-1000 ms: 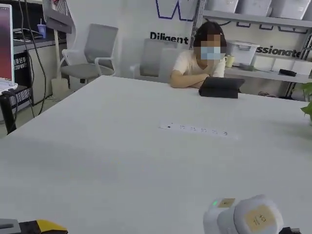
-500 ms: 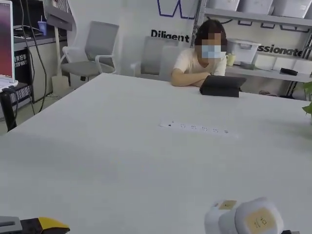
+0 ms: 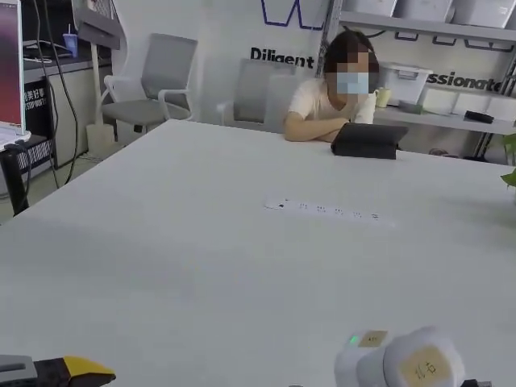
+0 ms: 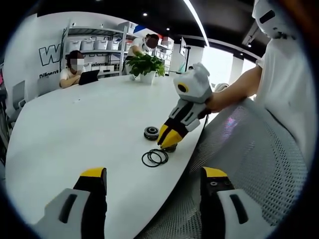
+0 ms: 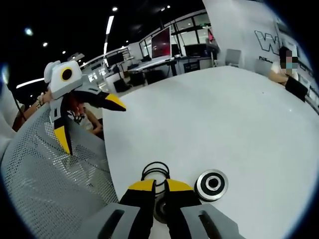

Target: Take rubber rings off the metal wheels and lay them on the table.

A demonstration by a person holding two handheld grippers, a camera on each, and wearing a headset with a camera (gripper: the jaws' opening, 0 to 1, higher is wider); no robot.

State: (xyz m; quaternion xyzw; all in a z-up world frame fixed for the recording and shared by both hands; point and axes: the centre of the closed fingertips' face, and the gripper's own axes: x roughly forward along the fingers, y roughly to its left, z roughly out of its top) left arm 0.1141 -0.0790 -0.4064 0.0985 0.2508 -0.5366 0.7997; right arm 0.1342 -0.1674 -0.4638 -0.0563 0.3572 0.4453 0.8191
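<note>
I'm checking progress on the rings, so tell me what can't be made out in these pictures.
Metal wheel under the right gripper: that gripper's jaws cover it in the right gripper view, so whether a ring is on it or gripped is unclear.
Rubber rings: small and overlapping in the left gripper view; count unclear.
A gripper in the head view: cut off by the bottom edge, jaws hidden.

Bright overhead light, fisheye-warped edges

A long white power strip (image 3: 330, 211) lies mid-scene. Beyond it, a seated person (image 3: 316, 109) leans behind a dark tablet (image 3: 367, 143). A grey office chair (image 3: 153, 81) stands far left.
</note>
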